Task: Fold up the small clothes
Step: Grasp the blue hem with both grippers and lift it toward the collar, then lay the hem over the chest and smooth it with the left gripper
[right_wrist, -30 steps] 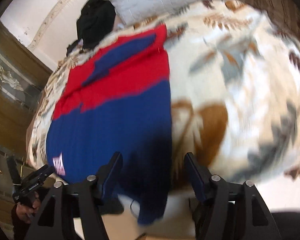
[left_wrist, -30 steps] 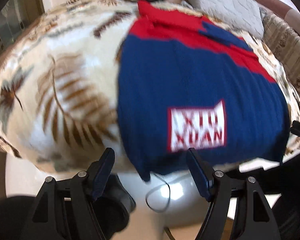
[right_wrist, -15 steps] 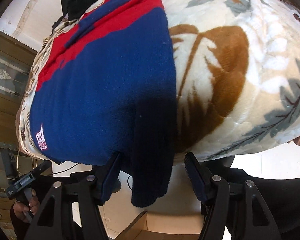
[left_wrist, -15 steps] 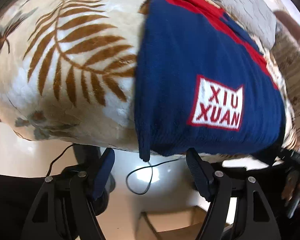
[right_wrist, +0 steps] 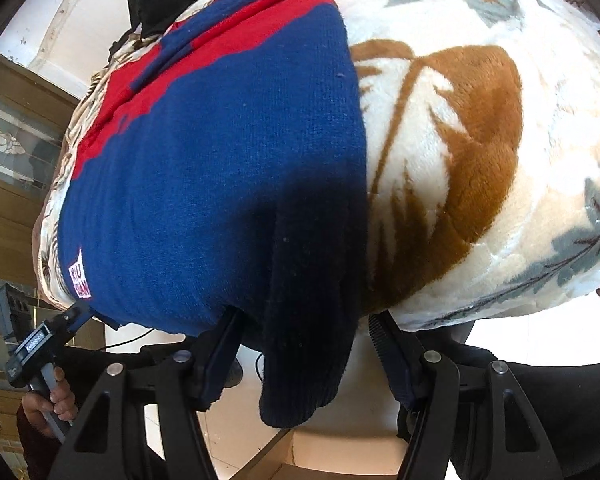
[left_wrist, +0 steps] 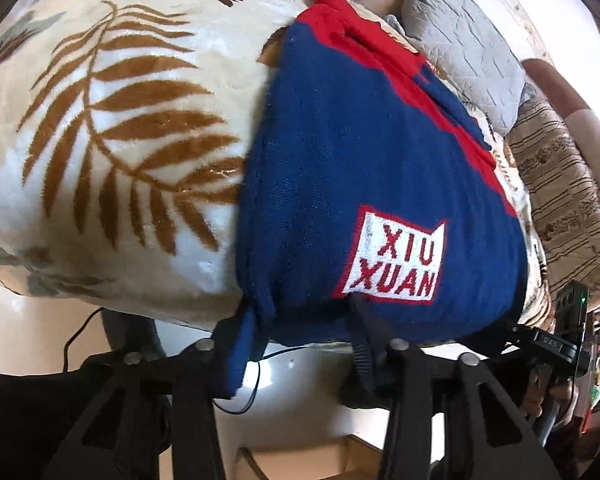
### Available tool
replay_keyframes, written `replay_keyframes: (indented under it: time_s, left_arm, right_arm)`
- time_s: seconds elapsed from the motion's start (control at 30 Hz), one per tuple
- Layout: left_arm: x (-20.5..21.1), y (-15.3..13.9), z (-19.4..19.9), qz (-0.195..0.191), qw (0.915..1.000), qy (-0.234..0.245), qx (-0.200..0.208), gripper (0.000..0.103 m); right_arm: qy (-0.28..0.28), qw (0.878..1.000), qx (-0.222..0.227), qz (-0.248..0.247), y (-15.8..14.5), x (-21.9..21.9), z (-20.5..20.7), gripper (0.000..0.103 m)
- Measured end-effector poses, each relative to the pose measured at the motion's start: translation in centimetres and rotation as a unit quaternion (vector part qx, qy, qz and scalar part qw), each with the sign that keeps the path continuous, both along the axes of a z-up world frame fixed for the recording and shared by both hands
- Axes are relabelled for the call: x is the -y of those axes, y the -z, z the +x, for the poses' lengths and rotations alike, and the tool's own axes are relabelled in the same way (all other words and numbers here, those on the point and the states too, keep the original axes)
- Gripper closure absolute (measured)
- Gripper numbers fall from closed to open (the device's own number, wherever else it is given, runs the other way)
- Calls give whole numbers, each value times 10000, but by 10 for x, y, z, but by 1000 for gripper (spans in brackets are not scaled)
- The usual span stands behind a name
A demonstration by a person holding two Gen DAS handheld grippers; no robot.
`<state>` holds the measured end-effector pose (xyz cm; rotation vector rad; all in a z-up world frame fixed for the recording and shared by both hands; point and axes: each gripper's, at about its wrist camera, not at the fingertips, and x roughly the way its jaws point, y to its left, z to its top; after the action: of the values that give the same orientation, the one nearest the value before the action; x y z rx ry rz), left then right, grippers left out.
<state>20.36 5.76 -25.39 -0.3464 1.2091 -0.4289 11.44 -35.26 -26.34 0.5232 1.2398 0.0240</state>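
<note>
Spreading wide across the bed: cream fleece blanket [left_wrist: 112, 128] with brown fern leaves; lying on it, blue-and-red knit sweater [left_wrist: 340, 168], hem drooping over the near edge, white patch [left_wrist: 396, 256] reading XIU XUAN; closing on the hem's left corner, left gripper [left_wrist: 296, 336], jaws narrowing with fabric between them, pads not clearly pressing yet; straddling the dangling dark cuff [right_wrist: 300, 380], right gripper [right_wrist: 304, 344], jaws apart, easing inward.
</note>
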Motion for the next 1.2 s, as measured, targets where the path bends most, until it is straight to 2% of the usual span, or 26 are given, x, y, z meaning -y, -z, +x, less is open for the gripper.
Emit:
replay_keyframes:
  time_s: [0.03, 0.07, 0.1, 0.17, 0.2, 0.27, 0.3, 0.4, 0.47, 0.57, 0.6, 0.7, 0.73, 0.8, 0.9, 0.97, 1.2]
  left_arm:
    - [-1, 1, 0, -71, 10000, -17, -19, 68]
    - [-4, 1, 1, -132, 9999, -50, -42, 70]
    - [-5, 2, 0, -177, 9998, -77, -59, 75]
    - [-3, -1, -5, -232, 9997, -63, -58, 81]
    - [-5, -1, -7, -250, 9997, -42, -50, 81]
    - [-4, -1, -10, -259, 9996, -56, -70, 81]
    - [-9, 1, -11, -271, 9995, -87, -116, 78]
    - [-10, 13, -10, -88, 9987, -210, -462, 37]
    - [-8, 19, -10, -27, 9977, -161, -664, 37]
    - [-2, 17, -8, 96, 9987, -62, -499, 37]
    - [0, 17, -7, 102, 9988, -56, -469, 39]
    - [5, 16, -7, -86, 9990, 60, -426, 83]
    - [6, 15, -9, -71, 9992, 104, -383, 90]
    - [9, 12, -12, -73, 9993, 144, -330, 95]
    - [9, 4, -17, -212, 9992, 217, -247, 96]
    - [8, -5, -21, -284, 9990, 305, -176, 96]
    - [5, -74, -37, -363, 9929, 900, 694, 97]
  right_arm:
    - [-43, 10000, 44, 32, -1, -1, 0, 47]
    - [-100, 9999, 81, 44, -2, -2, -1, 60]
    - [-207, 9997, 127, 27, -5, -6, -1, 66]
    - [-369, 9990, 125, -223, -11, -13, -2, 77]
    - [-439, 9984, 114, -341, -13, -17, -4, 79]
    - [-461, 9985, 130, -282, -16, -20, -7, 85]
    - [-459, 9985, 162, -230, -18, -20, -8, 86]
    - [-419, 9988, 227, -52, -25, -17, -12, 86]
    - [-372, 9990, 229, 97, -26, -12, -12, 86]
    - [-253, 9995, 90, 170, -21, -10, -10, 82]
    - [-239, 9996, 28, 162, -19, -11, -10, 82]
    - [-161, 9997, -35, 175, -13, -11, -9, 82]
    - [-158, 9998, 13, 139, -13, -11, -8, 82]
    - [-203, 9996, 157, 133, -16, -10, -11, 82]
    - [-255, 9990, 367, 13, -27, -14, -13, 91]
    - [-276, 9986, 442, -46, -33, -17, -15, 93]
    - [-282, 9950, 954, -53, -78, -16, -25, 94]
